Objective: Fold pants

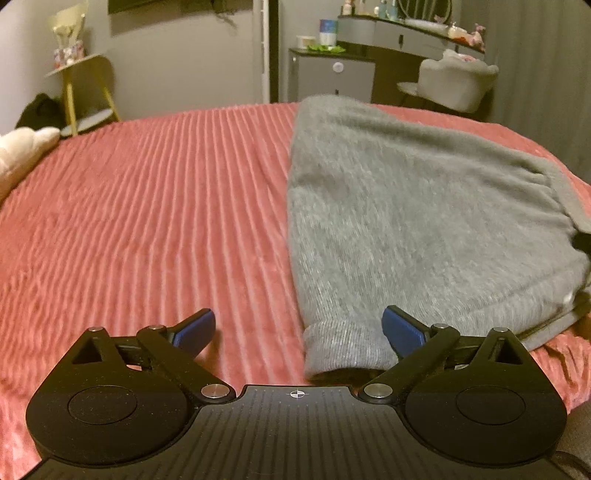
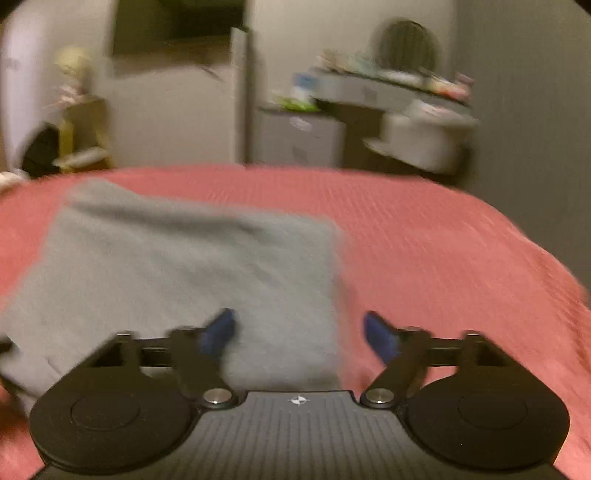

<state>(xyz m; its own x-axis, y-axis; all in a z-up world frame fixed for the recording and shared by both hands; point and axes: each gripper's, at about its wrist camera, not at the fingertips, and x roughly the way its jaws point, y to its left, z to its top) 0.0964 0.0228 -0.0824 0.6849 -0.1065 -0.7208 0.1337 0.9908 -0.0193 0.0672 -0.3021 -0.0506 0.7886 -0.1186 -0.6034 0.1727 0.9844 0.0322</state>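
Observation:
Grey knit pants (image 1: 406, 221) lie folded on a pink ribbed bedspread (image 1: 147, 221), with a ribbed cuff (image 1: 343, 349) nearest the left wrist camera. My left gripper (image 1: 299, 330) is open; the cuff lies between its blue pads (image 1: 400, 332) without being pressed. In the blurred right wrist view the same pants (image 2: 192, 266) fill the left and middle. My right gripper (image 2: 300, 334) is open above their right edge, its left pad over the cloth and its right pad over the bedspread (image 2: 443, 258). Neither gripper holds anything.
A white plush toy (image 1: 22, 151) lies at the bed's left edge. Beyond the bed stand a yellow-legged side table (image 1: 85, 92), a grey cabinet (image 1: 332, 77), a dressing table with clutter (image 1: 406, 29) and a white chair (image 1: 458, 85).

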